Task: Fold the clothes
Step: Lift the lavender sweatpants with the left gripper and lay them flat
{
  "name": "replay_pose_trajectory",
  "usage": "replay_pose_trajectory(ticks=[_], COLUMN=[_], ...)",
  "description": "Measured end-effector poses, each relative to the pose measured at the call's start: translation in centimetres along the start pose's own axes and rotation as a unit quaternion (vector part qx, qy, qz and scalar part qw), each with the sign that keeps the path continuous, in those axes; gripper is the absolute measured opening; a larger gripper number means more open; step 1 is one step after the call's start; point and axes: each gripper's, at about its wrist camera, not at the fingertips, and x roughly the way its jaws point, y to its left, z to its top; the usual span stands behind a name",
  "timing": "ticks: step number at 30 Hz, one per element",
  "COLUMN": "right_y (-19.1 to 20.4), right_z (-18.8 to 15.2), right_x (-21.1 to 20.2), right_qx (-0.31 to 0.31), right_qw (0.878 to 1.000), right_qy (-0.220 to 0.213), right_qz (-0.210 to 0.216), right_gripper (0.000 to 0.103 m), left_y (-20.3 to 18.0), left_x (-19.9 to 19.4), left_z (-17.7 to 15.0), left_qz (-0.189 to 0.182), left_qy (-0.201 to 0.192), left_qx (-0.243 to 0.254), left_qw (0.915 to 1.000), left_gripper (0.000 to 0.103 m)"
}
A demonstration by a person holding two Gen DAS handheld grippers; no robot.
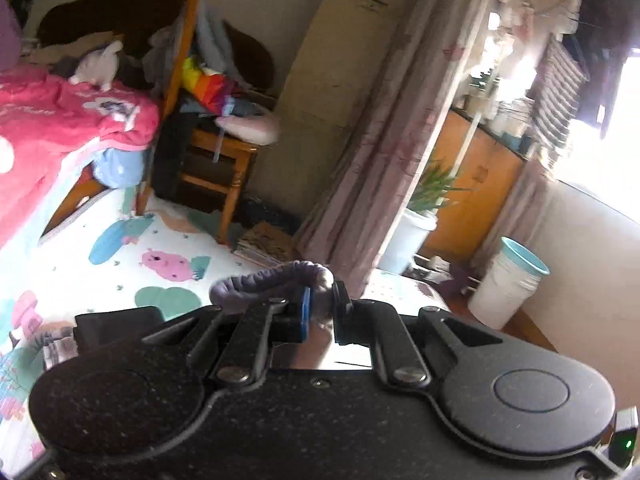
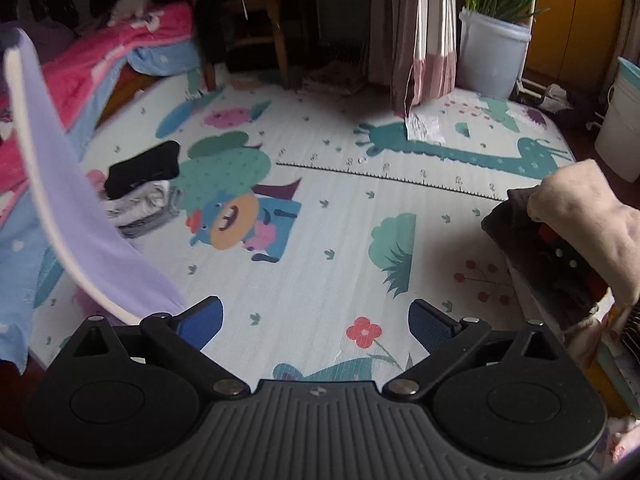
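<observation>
— So, what has the left gripper [image 1: 320, 300] got?

— Its jaws are clenched on a gathered purple band of cloth [image 1: 272, 280], ribbed like a waistband or cuff. The band arches up and to the left of the pads, above the play mat [image 1: 120, 264].

— And the right gripper [image 2: 316, 320]?

— Released. Its blue pads [image 2: 202, 322] stand wide apart with only the mat below them. No cloth lies between them.

— Where is the garment in that view?

— A lilac garment [image 2: 100, 240] with a white edge hangs in the air at the left, sloping down towards the left pad of the right gripper. I cannot tell whether it touches that pad.

— Anything else on the mat?

— A small stack of folded clothes [image 2: 140, 200], grey and white with a black piece on top, sits at the left beside the cartoon cactus. At the right edge lies a heap of clothes [image 2: 580, 220], a beige one on top of dark ones.

— And the surroundings?

— A pink blanket [image 1: 60, 120] on the bed at the left, a wooden chair [image 1: 216, 160] piled with things, a curtain [image 1: 380, 140], a plant in a white bucket [image 2: 492, 52].
</observation>
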Motion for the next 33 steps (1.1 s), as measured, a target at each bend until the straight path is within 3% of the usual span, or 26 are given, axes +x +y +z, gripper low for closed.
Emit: replay_pose_trajectory(ticks=[8, 12, 15, 17, 21, 24, 26, 29, 31, 32, 33], right_y=[-1.4, -2.6, -4.7, -6.2, -9.1, -10.9, -12.0, -12.8, -12.9, -12.8, -12.6], right_z=[-1.1, -1.2, -1.4, -1.9, -3.2, -4.1, -4.6, -5.1, -5.3, -5.3, -5.4], right_x=[-3.3, -2.5, -1.1, -0.4, 0.7, 1.1, 1.3, 1.6, 1.9, 1.9, 2.1], right_qx=[0.063, 0.059, 0.062, 0.071, 0.083, 0.086, 0.09, 0.088, 0.08, 0.076, 0.071], right_qw=[0.998, 0.997, 0.996, 0.995, 0.992, 0.989, 0.988, 0.987, 0.987, 0.987, 0.988], right_qy=[-0.029, -0.025, -0.006, 0.007, 0.033, 0.046, 0.054, 0.061, 0.066, 0.068, 0.071], right_qz=[0.003, -0.036, -0.061, -0.069, -0.09, -0.107, -0.113, -0.12, -0.122, -0.122, -0.12], right_gripper=[0.102, 0.102, 0.102, 0.102, 0.102, 0.102, 0.102, 0.102, 0.102, 0.102, 0.102], left_y=[-9.2, -14.7, -17.4, -18.3, -16.7, -13.9, -11.5, -7.3, -4.6, -3.5, -2.5], left_x=[2.4, 3.9, 4.1, 4.2, 6.0, 8.8, 10.6, 12.6, 13.6, 14.1, 14.7], left_z=[-2.7, -3.2, -3.0, -2.7, -2.4, -3.8, -5.1, -7.5, -9.1, -10.0, -10.8], left_qz=[-0.109, -0.177, -0.237, -0.258, -0.216, -0.135, -0.074, 0.011, 0.063, 0.092, 0.122], left_qy=[0.05, 0.062, 0.062, 0.057, 0.069, 0.114, 0.148, 0.191, 0.22, 0.238, 0.258], left_qx=[0.06, 0.067, 0.055, 0.046, 0.042, 0.046, 0.05, 0.054, 0.058, 0.072, 0.084], left_qw=[0.991, 0.9799, 0.968, 0.9634, 0.9731, 0.9832, 0.9849, 0.98, 0.9718, 0.9643, 0.9547], left_gripper=[0.009, 0.009, 0.009, 0.009, 0.009, 0.009, 0.009, 0.009, 0.011, 0.014, 0.028])
